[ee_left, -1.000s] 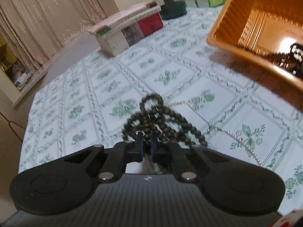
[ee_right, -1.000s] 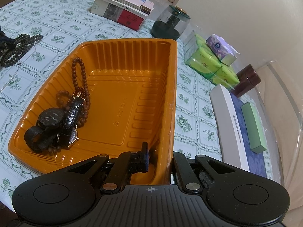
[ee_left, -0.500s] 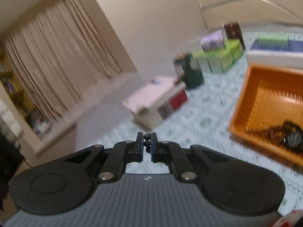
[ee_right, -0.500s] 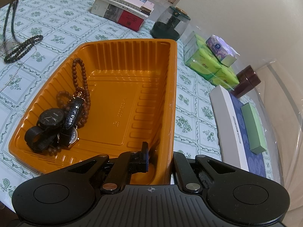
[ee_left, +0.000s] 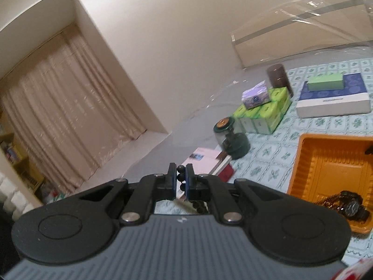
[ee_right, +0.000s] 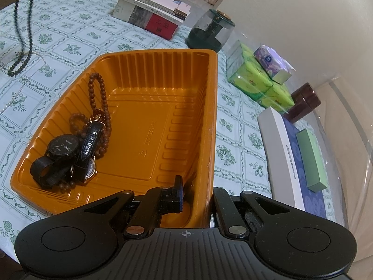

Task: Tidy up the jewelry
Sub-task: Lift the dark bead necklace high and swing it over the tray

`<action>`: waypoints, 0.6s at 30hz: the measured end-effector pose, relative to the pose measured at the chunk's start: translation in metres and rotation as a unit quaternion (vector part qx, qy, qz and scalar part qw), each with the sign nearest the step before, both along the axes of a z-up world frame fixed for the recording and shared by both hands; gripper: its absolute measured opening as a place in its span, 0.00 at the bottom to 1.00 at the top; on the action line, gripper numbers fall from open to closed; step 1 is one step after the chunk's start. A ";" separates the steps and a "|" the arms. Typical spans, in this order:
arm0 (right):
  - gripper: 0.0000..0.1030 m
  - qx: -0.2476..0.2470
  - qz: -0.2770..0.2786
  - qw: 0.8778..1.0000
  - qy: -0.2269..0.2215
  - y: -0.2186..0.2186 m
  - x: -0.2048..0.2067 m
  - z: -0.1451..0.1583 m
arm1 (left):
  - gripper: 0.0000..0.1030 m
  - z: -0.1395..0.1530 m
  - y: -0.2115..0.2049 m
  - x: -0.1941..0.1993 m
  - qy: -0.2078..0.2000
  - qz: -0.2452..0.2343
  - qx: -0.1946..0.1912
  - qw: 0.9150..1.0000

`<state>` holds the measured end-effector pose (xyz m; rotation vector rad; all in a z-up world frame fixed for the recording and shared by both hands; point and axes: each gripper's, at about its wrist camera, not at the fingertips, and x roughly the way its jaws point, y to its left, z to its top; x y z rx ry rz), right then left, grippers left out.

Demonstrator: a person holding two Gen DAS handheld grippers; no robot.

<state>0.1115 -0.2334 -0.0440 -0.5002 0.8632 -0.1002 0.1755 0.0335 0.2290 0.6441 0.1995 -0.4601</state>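
Observation:
My left gripper [ee_left: 180, 181] is shut on a dark bead necklace [ee_left: 180, 177], lifted high above the table. In the right wrist view the necklace [ee_right: 19, 35] hangs down at the far left, its lower end close to the tablecloth. The orange tray [ee_right: 205, 88] holds a black watch [ee_right: 61, 147], a leather-strap watch [ee_right: 89, 140] and a brown bead bracelet [ee_right: 98, 93]. My right gripper [ee_right: 198, 193] is shut on the tray's near right rim, one finger inside and one outside. The tray also shows in the left wrist view [ee_left: 300, 163].
A thin pearl chain [ee_right: 14, 100] lies on the tablecloth left of the tray. Behind the tray are stacked books [ee_right: 151, 14], a dark green jar [ee_right: 207, 35], green tissue packs [ee_right: 256, 81], a brown canister [ee_right: 303, 102] and a white-and-blue box [ee_right: 291, 158].
My left gripper has risen from the table with the dark bead necklace and tilted up; the strand now hangs stretched. The right gripper and the tray have not moved.

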 end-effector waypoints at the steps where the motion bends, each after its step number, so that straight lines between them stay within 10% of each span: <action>1: 0.06 -0.001 0.000 1.000 0.000 0.001 0.000 0.000 | 0.06 0.006 -0.004 0.001 0.000 -0.008 0.001 1.000; 18: 0.06 0.002 0.002 1.000 -0.007 0.000 -0.001 0.001 | 0.06 0.064 -0.120 -0.021 -0.015 -0.174 -0.020 0.984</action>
